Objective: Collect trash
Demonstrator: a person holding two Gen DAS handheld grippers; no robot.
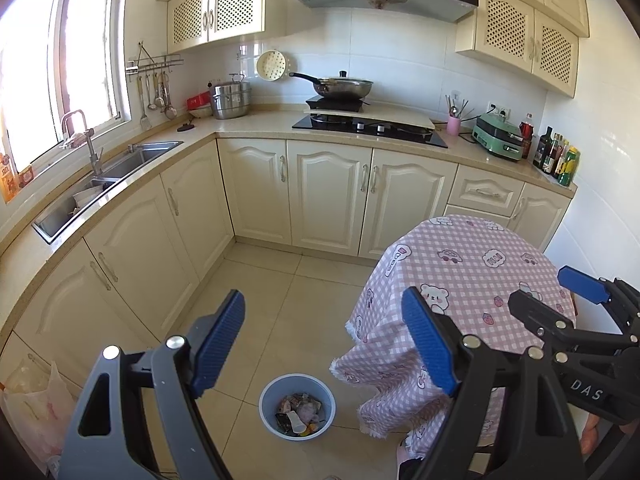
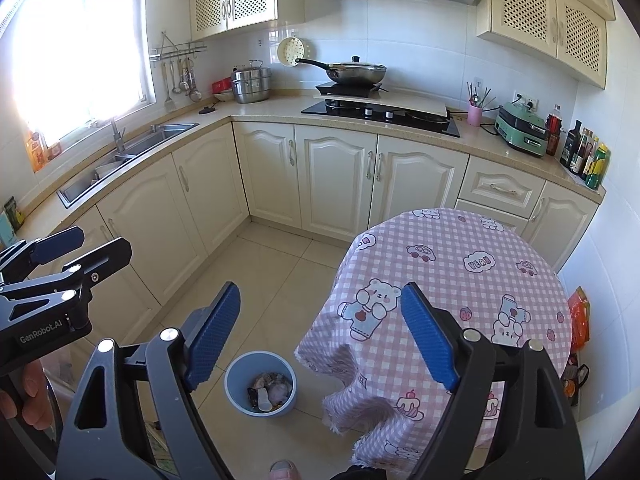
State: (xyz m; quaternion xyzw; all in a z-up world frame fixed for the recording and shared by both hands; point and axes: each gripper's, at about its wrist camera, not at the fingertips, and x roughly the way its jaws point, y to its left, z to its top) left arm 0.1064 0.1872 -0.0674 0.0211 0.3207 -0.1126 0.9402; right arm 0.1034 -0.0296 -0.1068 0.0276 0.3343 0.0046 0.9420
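— Trash (image 1: 299, 410) is all down in that blue bin (image 1: 264, 400) on the floor tiles, as far as I can see: wrappers, a little white cup, crumpled bits. It sits just beside the draped corner of the desk (image 1: 472, 276) with the pink checked cloth (image 1: 384, 364).

— And both hands are empty?

— Yes. The left gripper (image 1: 332, 344) has its blue pads spread wide with nothing between them, and the right gripper (image 2: 324, 340) is the same, wide apart and holding nothing. Both hang above the floor, angled down toward the bin.

— So what worries you?

— The cloth, mostly. Its frayed corner hangs low, right next to the bin's rim. If a gripper goes down on that side, I'd guess a pad could snag the fabric and drag it, or tip the bin.

— The bin looks light.

— It does, plastic and only part full. A nudge on the rim from one pad could slide it across the tiles or spill what's inside. Pinching the thin wall with one gripper might let it swing and dump the lot.

— And the two grippers together?

— They're close to each other already; each shows at the edge of the other's view. Reaching for the same rim, they could knock together.

— Anything else loose?

— I can't see any on the floor or the desk top from here.
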